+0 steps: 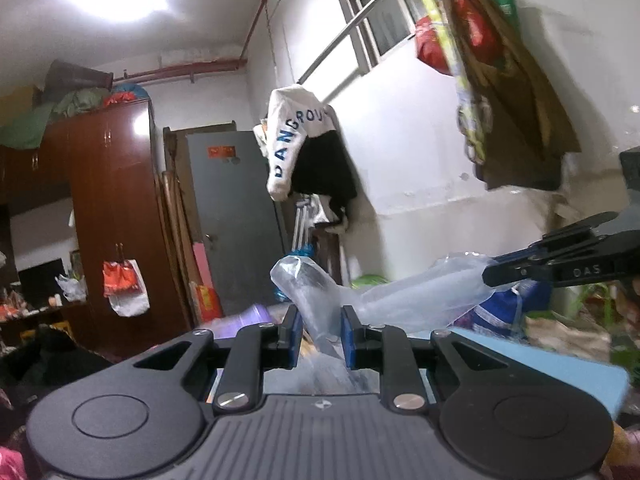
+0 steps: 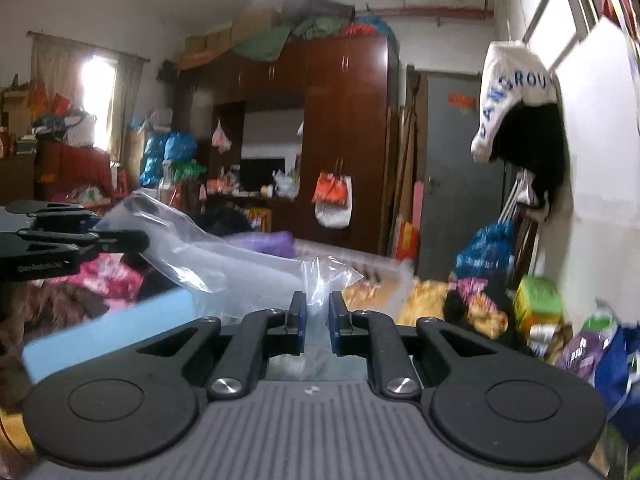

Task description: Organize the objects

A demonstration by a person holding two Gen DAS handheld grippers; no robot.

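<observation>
- The clear plastic bag (image 1: 384, 300) hangs in the air between the 2 grippers, stretched from one to the other, well above the cluttered bed and the light blue board (image 1: 560, 364) below. Held at 2 spots like this, it seems meant to be spread out or have its mouth opened, though which one I cannot tell.
- The left gripper (image 1: 320, 332) has its jaws drawn in on a bunched part of the bag; the film passes right between the blue pads (image 1: 297, 334) and rises beyond them, so the pinch looks firm.
- The right gripper (image 2: 318, 320) likewise has its jaws nearly together with a thin fold of the same bag caught between them; a little crumpled film sticks up just past the tips.
- In the left wrist view the right gripper comes in from the right edge, its tip at the far end of the bag; in the right wrist view the left one enters from the left edge, likewise touching the film.
- The bag looks empty, but the blur and its transparency leave that uncertain.
- Thin film slips easily, so pulling the 2 holds apart probably calls for gentle, even tension.
- A white jacket (image 1: 296, 140) lettered in blue hangs on the wall behind, apart from the work.
</observation>
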